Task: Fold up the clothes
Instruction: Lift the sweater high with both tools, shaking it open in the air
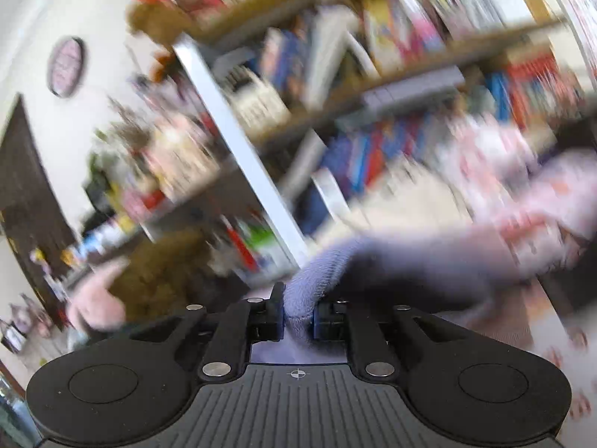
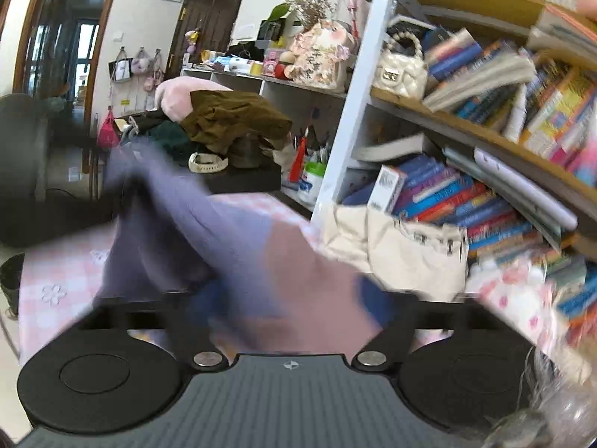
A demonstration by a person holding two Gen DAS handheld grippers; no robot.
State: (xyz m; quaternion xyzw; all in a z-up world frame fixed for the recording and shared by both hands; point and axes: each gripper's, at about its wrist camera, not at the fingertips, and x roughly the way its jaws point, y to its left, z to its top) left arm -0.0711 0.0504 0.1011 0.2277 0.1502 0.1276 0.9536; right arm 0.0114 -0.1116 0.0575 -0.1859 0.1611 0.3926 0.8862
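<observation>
The purple garment point(image 2: 179, 224) hangs lifted above the pink checked tablecloth point(image 2: 56, 272), in front of the bookshelf point(image 2: 466, 123). The left gripper point(image 1: 297, 315) is clamped on a ribbed purple edge of it, the cloth bunched between the blue-padded fingers point(image 1: 278, 313), and the rest trails off to the right of the bookshelf's white upright, blurred. The right gripper point(image 2: 291, 298) is draped over by the same fabric, which hides its fingers, so I cannot tell whether they are together or apart.
</observation>
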